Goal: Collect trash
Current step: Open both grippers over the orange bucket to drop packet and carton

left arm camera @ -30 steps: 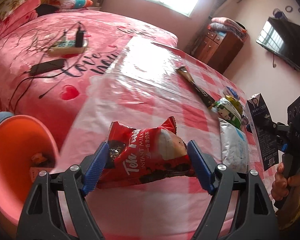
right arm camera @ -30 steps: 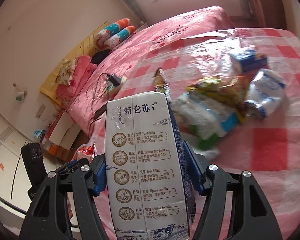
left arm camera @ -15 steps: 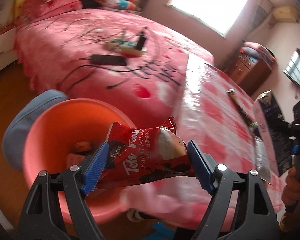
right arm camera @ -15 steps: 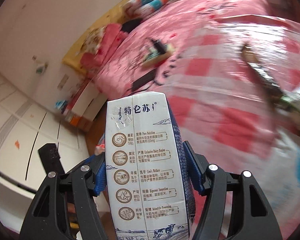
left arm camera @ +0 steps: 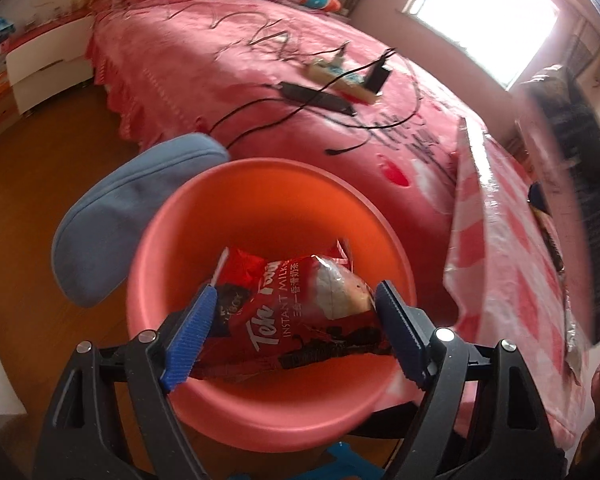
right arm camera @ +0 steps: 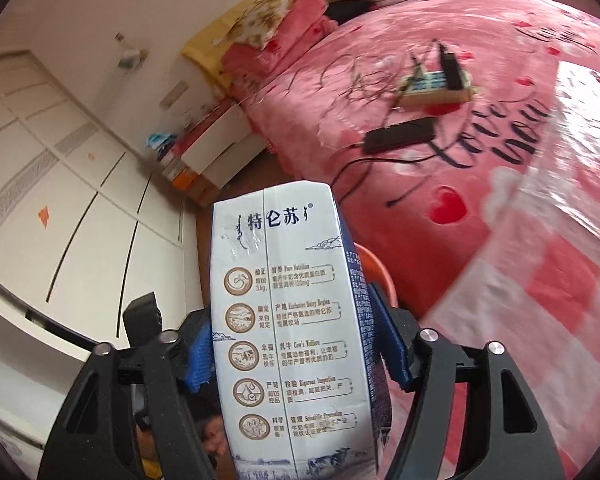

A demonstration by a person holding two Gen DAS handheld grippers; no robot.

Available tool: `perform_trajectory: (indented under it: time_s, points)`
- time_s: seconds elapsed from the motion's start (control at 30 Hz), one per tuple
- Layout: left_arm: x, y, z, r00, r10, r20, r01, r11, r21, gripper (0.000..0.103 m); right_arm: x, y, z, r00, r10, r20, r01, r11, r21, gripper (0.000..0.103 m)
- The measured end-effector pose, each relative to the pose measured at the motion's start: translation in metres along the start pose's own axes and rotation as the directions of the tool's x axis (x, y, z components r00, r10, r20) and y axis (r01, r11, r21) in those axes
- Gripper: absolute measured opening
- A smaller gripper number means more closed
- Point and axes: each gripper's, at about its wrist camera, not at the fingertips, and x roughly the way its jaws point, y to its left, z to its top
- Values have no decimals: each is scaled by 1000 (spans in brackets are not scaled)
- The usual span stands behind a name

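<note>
- Left gripper [left arm camera: 296, 290] clamped wide on red packet [left arm camera: 300, 320], pads pressing both ends; hanging right over bin [left arm camera: 268, 184], just ahead and below.
- Only in left view: bin's inside, blue cushion [left arm camera: 132, 224] beyond-left of it, checked cloth [left arm camera: 508, 264] to the right.
- Right gripper [right arm camera: 292, 312] just been opening, jaws now slack around carton [right arm camera: 284, 280], which stands between them; only a sliver of bin rim [right arm camera: 376, 268] visible behind it.
- Farther ahead: bed [right arm camera: 380, 60] with power strip [right arm camera: 436, 88].
- A second ago: packet over cloth, bin off left; carton gripped tight.
</note>
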Motion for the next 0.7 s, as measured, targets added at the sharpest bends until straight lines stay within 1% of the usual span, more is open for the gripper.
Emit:
perform_trajectory:
  time_s: [0.03, 0.07, 0.2, 0.27, 0.4, 0.47, 0.53, 0.57, 0.63, 0.7]
  points:
    - [-1, 3, -1, 1000, 9, 3, -9, 1000, -3, 81, 5, 1, 0, 1000, -3, 0, 3, 1000, 3, 89]
    - [-1, 6, -1, 1000, 20, 8, -20, 1000, -1, 84, 9, 1, 0, 1000, 1, -4, -1, 1000, 10, 89]
    - [-8, 12, 1, 997, 64, 36, -64, 998, 13, 86, 4, -8, -6, 1000, -2, 6, 2, 999, 33, 89]
    - [-10, 14, 3, 997, 66, 50, -67, 998, 12, 86, -4, -11, -10, 999, -32, 26, 31, 999, 31, 89]
    - [-18, 11, 6, 993, 68, 97, -71, 997, 22, 86, -30, -21, -19, 993, -78, 93, 75, 996, 37, 89]
    - [-22, 7, 6, 989, 69, 129, -74, 997, 35, 86, -38, -27, -22, 990, -85, 110, 81, 996, 47, 89]
    - [-25, 2, 5, 985, 57, 161, -66, 996, 55, 88, -48, -32, -28, 987, -99, 130, 92, 994, 58, 89]
    - [-28, -3, 4, 983, 32, 178, -47, 996, 80, 89, -51, -34, -30, 985, -107, 136, 100, 993, 62, 89]
    - [-31, -8, 2, 980, 6, 201, -27, 994, 105, 90, -59, -38, -38, 981, -122, 151, 112, 991, 69, 91]
    - [-36, -15, 0, 971, -18, 240, -14, 991, 131, 90, -65, -41, -46, 977, -140, 160, 130, 989, 71, 91]
